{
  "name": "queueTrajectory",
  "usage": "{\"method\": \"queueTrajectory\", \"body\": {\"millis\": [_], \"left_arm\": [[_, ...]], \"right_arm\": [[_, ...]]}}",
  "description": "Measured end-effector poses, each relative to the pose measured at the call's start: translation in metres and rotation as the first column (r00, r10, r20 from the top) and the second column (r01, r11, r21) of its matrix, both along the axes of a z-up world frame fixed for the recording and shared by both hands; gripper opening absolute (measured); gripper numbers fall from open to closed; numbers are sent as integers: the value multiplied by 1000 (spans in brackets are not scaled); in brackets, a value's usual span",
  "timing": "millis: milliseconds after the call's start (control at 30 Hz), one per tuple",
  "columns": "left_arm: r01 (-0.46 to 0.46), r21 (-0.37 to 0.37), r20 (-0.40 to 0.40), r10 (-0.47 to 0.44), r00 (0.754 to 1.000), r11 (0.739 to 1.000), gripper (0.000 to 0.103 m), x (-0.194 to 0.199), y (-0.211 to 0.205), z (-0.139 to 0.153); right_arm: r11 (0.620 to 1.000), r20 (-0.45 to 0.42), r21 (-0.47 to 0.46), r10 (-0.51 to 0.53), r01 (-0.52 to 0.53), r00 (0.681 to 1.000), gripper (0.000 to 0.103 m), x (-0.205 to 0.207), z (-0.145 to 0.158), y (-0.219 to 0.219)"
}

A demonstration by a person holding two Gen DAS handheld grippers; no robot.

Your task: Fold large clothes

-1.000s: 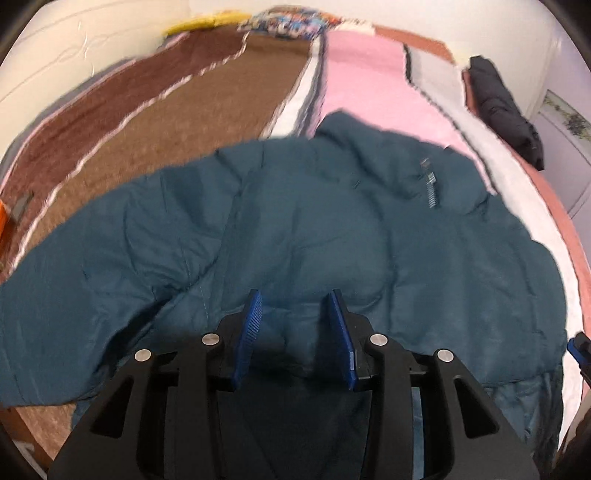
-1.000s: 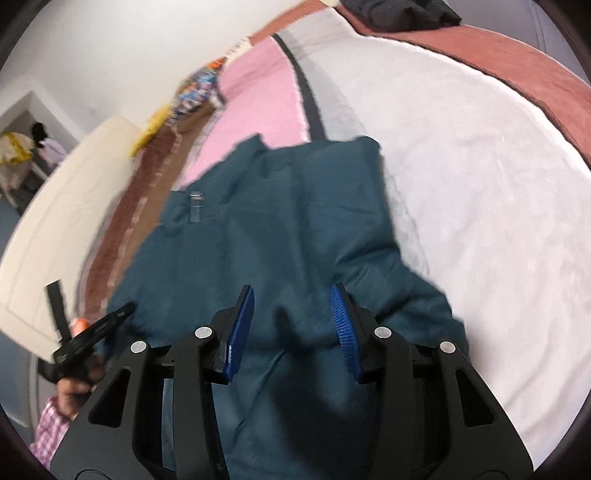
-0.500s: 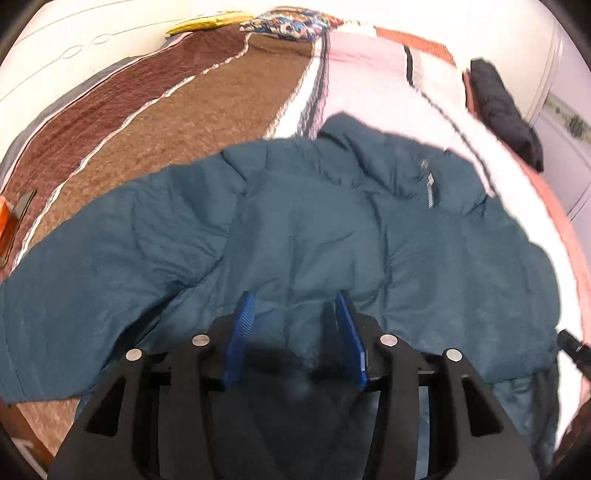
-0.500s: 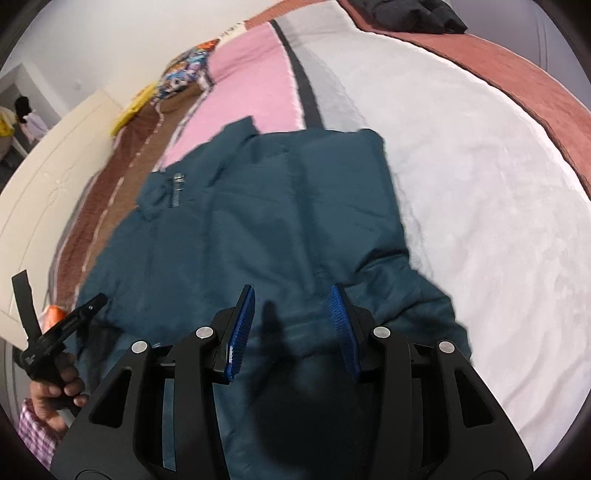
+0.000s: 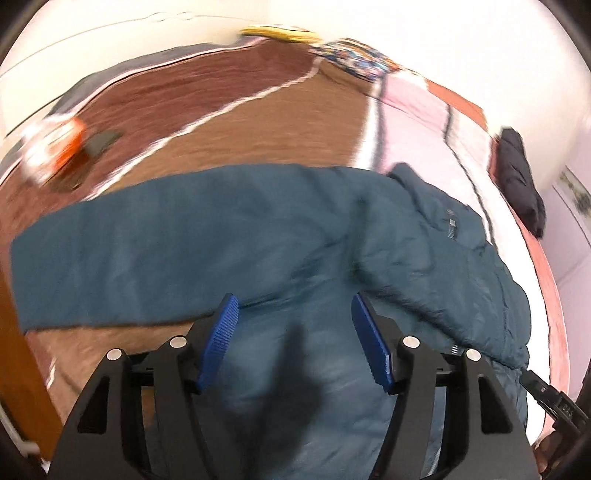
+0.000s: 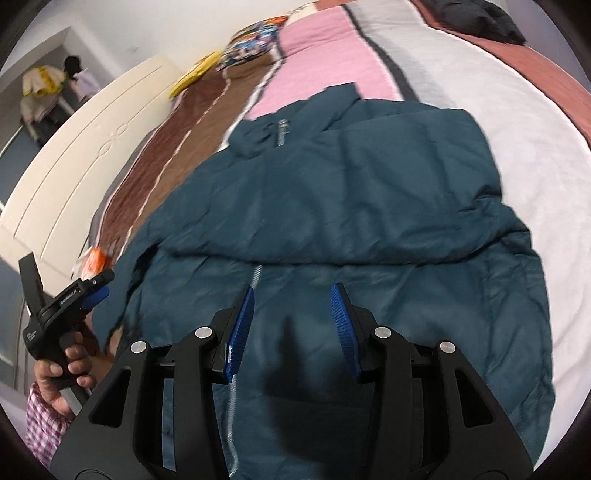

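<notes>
Striped bed [image 6: 509, 122] w/ teal jacket [image 6: 369, 206] spread flat; black garment [image 6: 476, 14] at 1 o'clock; left tool [image 5: 295, 332] & right tool [image 6: 293, 325] both gape wide, empty.

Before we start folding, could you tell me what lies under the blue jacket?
The jacket lies on a striped blanket with brown, pink, grey and white bands showing around it. One sleeve stretches over the brown part. Whatever sits directly beneath the jacket is covered.

The jacket [image 6: 369, 206] is dark teal. The bed cover [image 6: 317, 62] has brown, pink, grey and white stripes. The gripper pads [image 6: 240, 328] are blue.
</notes>
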State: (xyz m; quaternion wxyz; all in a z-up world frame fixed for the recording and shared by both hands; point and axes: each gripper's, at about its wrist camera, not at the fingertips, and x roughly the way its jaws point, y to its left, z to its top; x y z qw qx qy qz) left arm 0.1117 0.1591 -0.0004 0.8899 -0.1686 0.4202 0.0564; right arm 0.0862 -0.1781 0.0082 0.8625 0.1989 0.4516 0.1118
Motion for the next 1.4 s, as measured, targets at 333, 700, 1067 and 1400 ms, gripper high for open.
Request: {"method": "queueTrajectory", "body": {"millis": [333,700,1067,1400], "left_arm": [[-282,-216,-58,276,960,935,64,-62,115,-33],[-446,-510,-137,442,886,735,64,-72,183,-81],[-537,-595,-211,528,822,598,63,-57,201,-112],[-535,-453,-97,557,825,713,4,-43,206,-81]], "right_arm": [[996,7,-21,86,-86,996,44,-11,7,44],[992,-10,-45,117,-118,993,45,-9,5,67],[992,-33,-53,113,-115,993,45,-1,-4,69],[995,-35,-35,94,-95,995,45,-1,-8,59]]}}
